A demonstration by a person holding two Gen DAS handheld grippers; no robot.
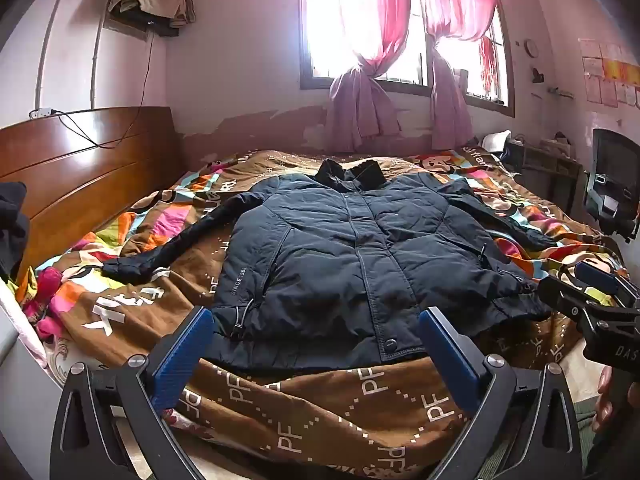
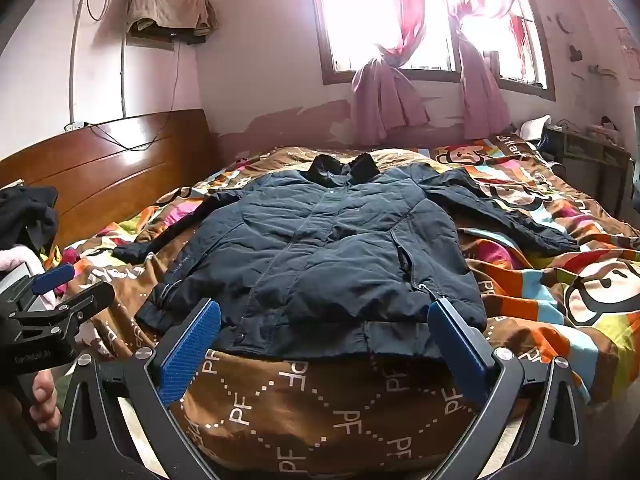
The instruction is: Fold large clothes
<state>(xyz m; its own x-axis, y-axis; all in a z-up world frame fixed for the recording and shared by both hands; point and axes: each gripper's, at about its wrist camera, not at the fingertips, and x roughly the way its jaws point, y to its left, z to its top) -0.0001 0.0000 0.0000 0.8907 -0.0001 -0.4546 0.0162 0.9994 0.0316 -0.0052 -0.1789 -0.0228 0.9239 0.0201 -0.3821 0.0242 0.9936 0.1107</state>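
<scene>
Handling the dark padded jacket (image 1: 352, 256), spread flat and zipped on the bed (image 1: 320, 412), expect soft, bulky, slippery fabric; grip its hem corners. Both your left hand-held gripper (image 1: 316, 354) and right hand-held gripper (image 2: 324, 346) gape apart, empty, short of the hem. Only the right view shows the jacket's right sleeve (image 2: 516, 216) fully.

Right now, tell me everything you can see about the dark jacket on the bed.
The jacket is dark navy, padded and quilted-looking, lying front up and spread flat on the patterned bedspread. Its front is closed, with a snap near the hem, and the black collar points toward the window. Both sleeves stretch outward and down onto the bedspread. White lettering runs along one side seam, and drawcords hang near the hem. Neither tool touches it; both are open, short of the hem.
</scene>
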